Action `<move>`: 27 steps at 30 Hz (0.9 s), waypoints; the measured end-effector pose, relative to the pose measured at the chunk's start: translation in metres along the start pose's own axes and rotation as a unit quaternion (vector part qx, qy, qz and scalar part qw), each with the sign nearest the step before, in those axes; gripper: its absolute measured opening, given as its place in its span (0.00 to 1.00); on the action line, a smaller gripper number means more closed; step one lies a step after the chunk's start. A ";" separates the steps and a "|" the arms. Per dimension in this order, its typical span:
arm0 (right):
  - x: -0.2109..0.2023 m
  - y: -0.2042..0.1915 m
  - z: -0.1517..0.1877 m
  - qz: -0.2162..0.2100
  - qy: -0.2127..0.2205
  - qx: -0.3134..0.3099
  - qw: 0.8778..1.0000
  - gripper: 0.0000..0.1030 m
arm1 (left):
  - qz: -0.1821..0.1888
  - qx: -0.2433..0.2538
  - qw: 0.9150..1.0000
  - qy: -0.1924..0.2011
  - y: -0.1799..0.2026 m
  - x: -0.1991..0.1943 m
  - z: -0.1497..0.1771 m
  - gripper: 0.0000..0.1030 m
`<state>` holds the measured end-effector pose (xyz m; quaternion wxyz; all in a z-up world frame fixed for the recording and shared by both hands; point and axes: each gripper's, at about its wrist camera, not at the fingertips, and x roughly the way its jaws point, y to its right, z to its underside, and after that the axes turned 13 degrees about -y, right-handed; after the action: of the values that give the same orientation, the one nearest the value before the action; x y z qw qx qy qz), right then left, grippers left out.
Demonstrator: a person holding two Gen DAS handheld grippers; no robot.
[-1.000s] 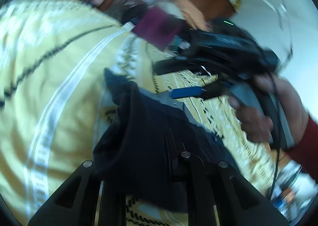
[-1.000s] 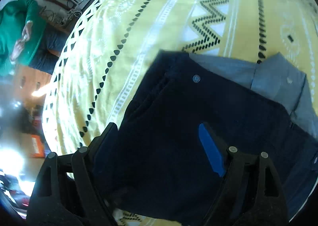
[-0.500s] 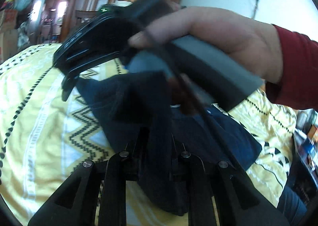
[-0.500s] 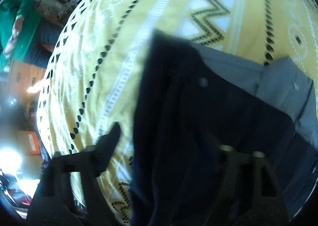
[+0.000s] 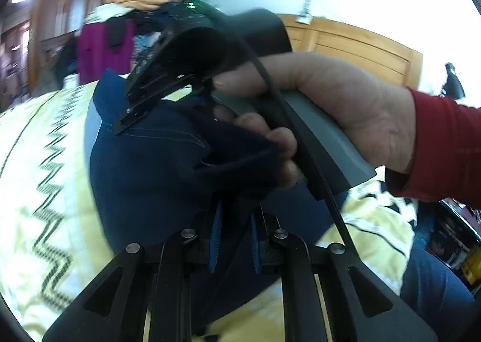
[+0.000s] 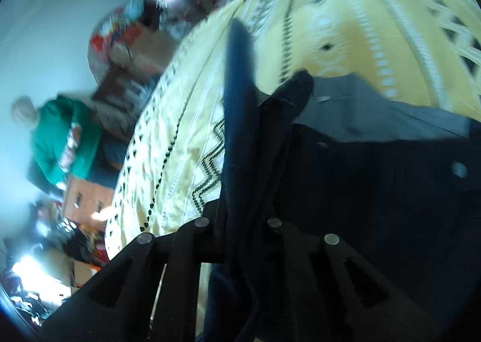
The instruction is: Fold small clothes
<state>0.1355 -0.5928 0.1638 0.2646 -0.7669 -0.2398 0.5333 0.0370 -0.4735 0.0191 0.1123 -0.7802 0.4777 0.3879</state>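
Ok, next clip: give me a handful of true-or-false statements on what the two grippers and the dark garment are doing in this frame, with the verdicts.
1. The left gripper has its blue-padded fingers closed on the dark navy garment. True.
2. The dark navy garment lies flat and untouched on the bedspread. False: both grippers pinch it and part is lifted.
3. The bed is covered by a yellow bedspread with black zigzag patterning. True.
4. The right gripper is open and holds nothing. False: dark cloth runs up between its closed fingers.
5. The hand gripping the right gripper's grey handle wears a green sleeve. False: the sleeve is red.
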 end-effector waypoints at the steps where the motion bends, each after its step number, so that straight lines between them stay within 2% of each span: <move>1: -0.016 0.017 0.008 -0.007 0.012 0.009 1.000 0.06 | 0.007 0.012 1.000 -0.005 0.010 0.004 -0.005 0.14; 7: -0.068 0.096 0.030 -0.035 0.043 0.059 0.997 0.06 | 0.061 0.063 0.996 -0.034 0.064 0.042 -0.039 0.14; 9: -0.067 0.124 0.034 -0.041 0.037 0.082 0.995 0.06 | 0.077 0.072 0.993 -0.047 0.079 0.060 -0.049 0.14; 12: -0.061 0.165 0.043 -0.037 0.027 0.118 0.992 0.06 | 0.103 0.070 0.988 -0.087 0.095 0.098 -0.053 0.14; 14: -0.054 0.198 0.050 -0.052 0.014 0.152 0.987 0.07 | 0.119 0.067 0.984 -0.117 0.104 0.125 -0.052 0.14; 16: -0.049 0.216 0.055 -0.049 0.008 0.166 0.985 0.08 | 0.128 0.071 0.978 -0.148 0.117 0.155 -0.046 0.14; 19: -0.046 0.227 0.060 -0.090 0.001 0.172 0.981 0.08 | 0.126 0.074 0.974 -0.174 0.125 0.181 -0.039 0.14; 22: -0.050 0.221 0.068 -0.097 -0.008 0.169 0.981 0.16 | 0.121 0.070 0.974 -0.176 0.127 0.179 -0.038 0.17; 23: -0.054 0.217 0.073 -0.095 -0.011 0.167 0.981 0.23 | 0.116 0.072 0.975 -0.176 0.127 0.172 -0.038 0.17; 24: -0.058 0.211 0.080 -0.095 -0.013 0.163 0.982 0.27 | 0.112 0.075 0.976 -0.172 0.126 0.158 -0.038 0.17; 25: -0.062 0.206 0.090 -0.095 -0.012 0.157 0.983 0.36 | 0.108 0.079 0.978 -0.161 0.128 0.140 -0.037 0.17; 27: -0.068 0.196 0.105 -0.089 -0.013 0.148 0.985 0.45 | 0.094 0.081 0.983 -0.137 0.127 0.104 -0.032 0.26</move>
<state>0.0316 -0.7671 0.0509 0.4186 -0.6880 -0.2291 0.5467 -0.0278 -0.6251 -0.0086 0.2026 -0.6594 0.5588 0.4604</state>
